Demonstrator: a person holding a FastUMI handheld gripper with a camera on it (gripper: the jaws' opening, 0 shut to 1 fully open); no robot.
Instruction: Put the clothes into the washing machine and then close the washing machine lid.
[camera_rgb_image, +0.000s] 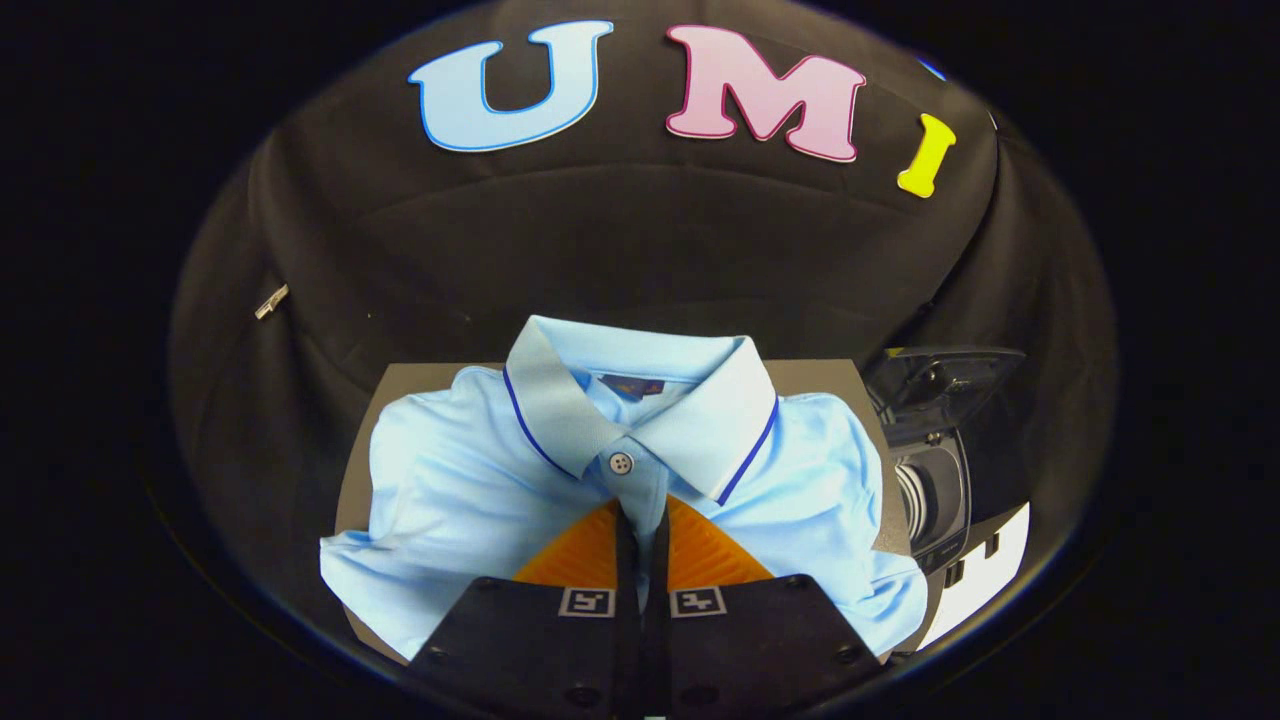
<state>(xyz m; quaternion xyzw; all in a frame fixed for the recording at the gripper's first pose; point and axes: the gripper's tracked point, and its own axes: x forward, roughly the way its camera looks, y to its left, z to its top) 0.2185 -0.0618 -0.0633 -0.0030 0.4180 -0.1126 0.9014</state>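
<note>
A folded light blue polo shirt (470, 480) covers most of the surface (405, 385), a grey-brown board whose bare far corners show on either side of the collar. The shirt lies face up with its collar toward the far edge and its lower part toward the near edge. The collar is trimmed with a thin dark blue line, and a small dark label sits inside the neck. One pale button (621, 463) closes the placket just below the collar.

Off the right edge of the surface stands the washing machine (940, 480), a small dark unit with its lid (945, 385) raised, so the opening is uncovered. A white panel shows on its near side.

The hand-held gripper (641, 535) is over the near middle of the shirt, its fingers (585, 550) drawn narrow with only a thin slit between them. A strip of the shirt's placket runs into that slit just under the button; whether both fingers truly pinch the cloth cannot be told.
</note>
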